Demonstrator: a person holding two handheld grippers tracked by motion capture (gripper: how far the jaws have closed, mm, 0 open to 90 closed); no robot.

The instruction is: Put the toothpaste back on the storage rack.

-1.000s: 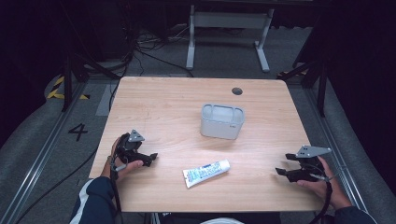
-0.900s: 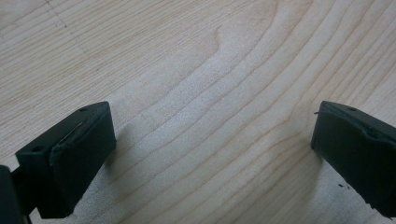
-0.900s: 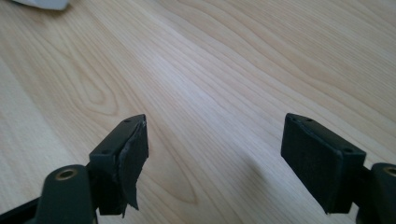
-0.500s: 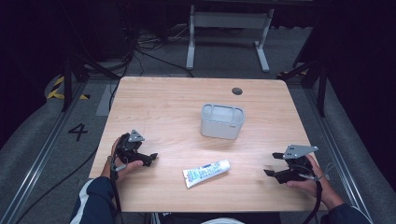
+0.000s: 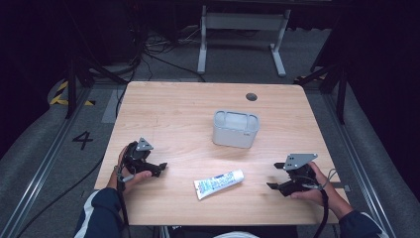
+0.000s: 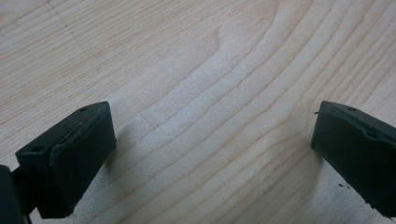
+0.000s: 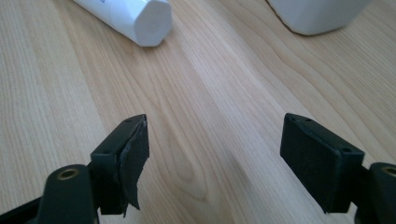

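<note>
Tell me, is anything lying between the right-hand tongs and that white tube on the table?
Nothing visible does. Bare wood of the table lies between the open right tongs and the tube, whose cap end faces them. The grey container stands farther back, off to the side.

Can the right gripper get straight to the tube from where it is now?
Probably yes. The right gripper is open and empty, and only bare table lies between it and the tube, whose cap end faces it. The grey container stands off to one side of that path.
</note>
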